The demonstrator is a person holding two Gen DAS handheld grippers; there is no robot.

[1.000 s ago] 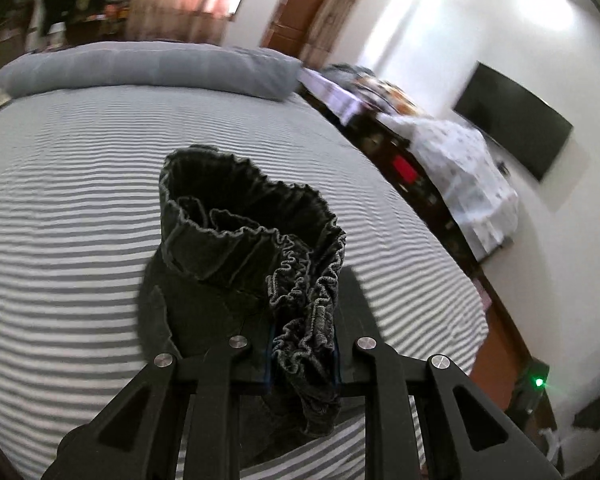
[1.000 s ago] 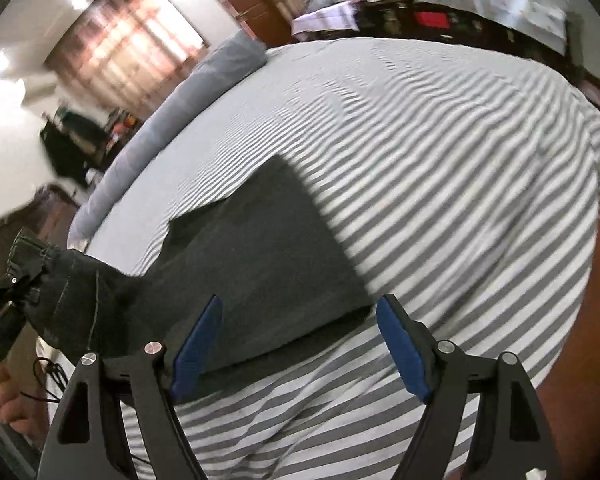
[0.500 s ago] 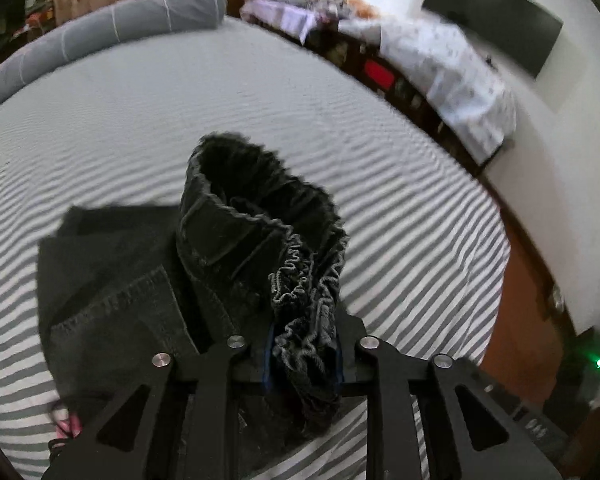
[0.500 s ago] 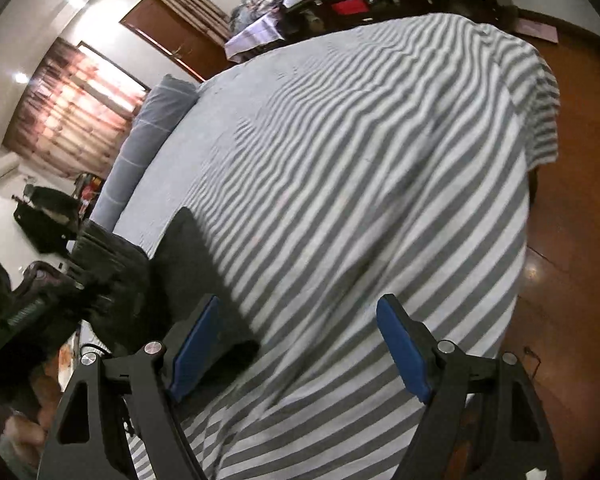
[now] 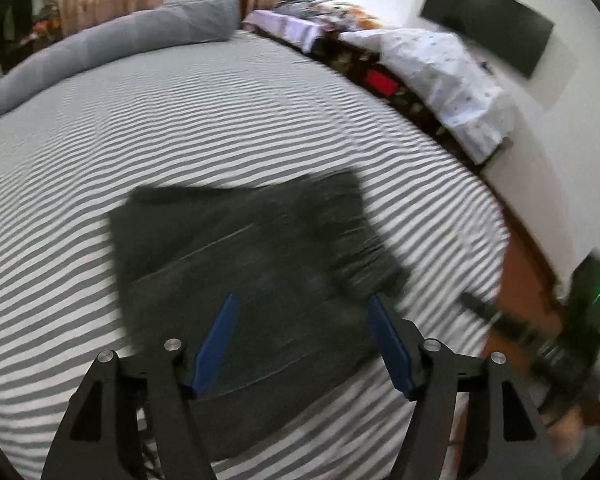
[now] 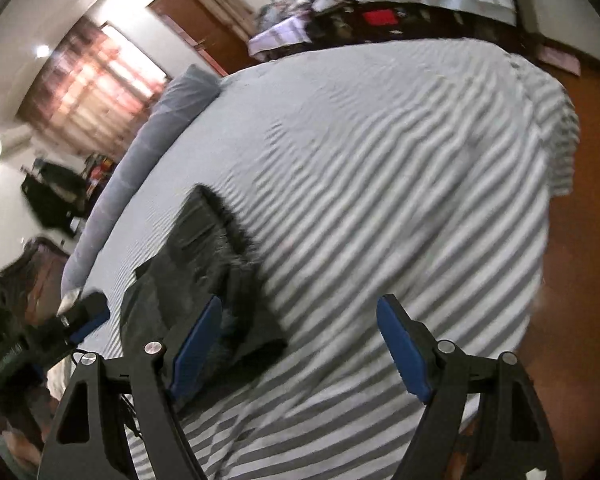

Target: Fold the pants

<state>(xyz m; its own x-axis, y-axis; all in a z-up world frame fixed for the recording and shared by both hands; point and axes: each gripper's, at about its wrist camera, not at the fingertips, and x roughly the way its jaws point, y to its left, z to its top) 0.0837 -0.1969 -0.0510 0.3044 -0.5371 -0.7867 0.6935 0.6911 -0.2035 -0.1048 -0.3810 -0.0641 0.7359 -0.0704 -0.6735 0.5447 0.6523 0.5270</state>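
The dark grey pants lie folded flat on the striped bed, with the gathered waistband at the right. My left gripper is open and empty just above the pants' near edge. In the right wrist view the pants lie to the left. My right gripper is open and empty over bare striped sheet beside them. The left gripper shows at the far left of that view.
A long grey bolster runs along the head of the bed. A low cabinet with cloths and a wall TV stand on the right. The bed's edge drops to a wooden floor.
My left gripper has opened and let go of the waistband. The pants now lie flat, folded over on the bed. My right gripper has swung slightly, staying open.
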